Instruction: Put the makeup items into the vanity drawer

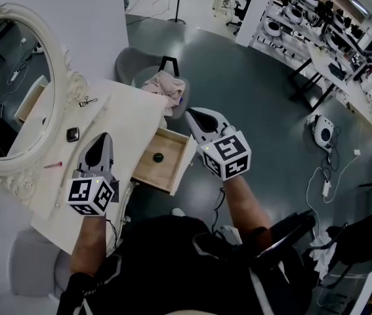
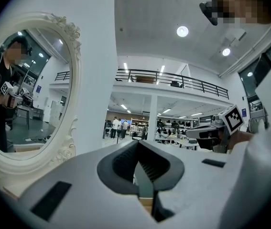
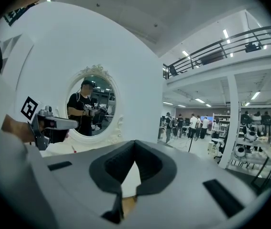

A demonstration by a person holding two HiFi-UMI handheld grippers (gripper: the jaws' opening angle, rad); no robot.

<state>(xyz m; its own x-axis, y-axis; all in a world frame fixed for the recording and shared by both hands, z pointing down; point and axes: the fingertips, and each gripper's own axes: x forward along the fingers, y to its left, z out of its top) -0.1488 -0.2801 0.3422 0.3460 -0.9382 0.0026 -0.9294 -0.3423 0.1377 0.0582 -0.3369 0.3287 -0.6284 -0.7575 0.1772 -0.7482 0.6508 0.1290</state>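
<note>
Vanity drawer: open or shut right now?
Open. The drawer juts out from the vanity, wooden floor exposed, one small dark item lying inside.

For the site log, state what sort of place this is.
Probably a large lab or workshop hall with a staged vanity corner: equipment shelves, cables on the floor, a vanity table with oval mirror.

Oval mirror w/ ornate white frame [image 1: 12, 90] stands upright at left, against a white wall. Grey rounded chair [image 1: 130, 63] top centre, crumpled pink cloth [image 1: 166, 85] lying on it. On dark grey floor [image 1: 251, 90]: white round device [image 1: 323, 131] w/ white cables [image 1: 325, 184] nearby, black tripod stand [image 1: 176, 5] at top, shelving racks [image 1: 304, 8] of gear top right.
</note>
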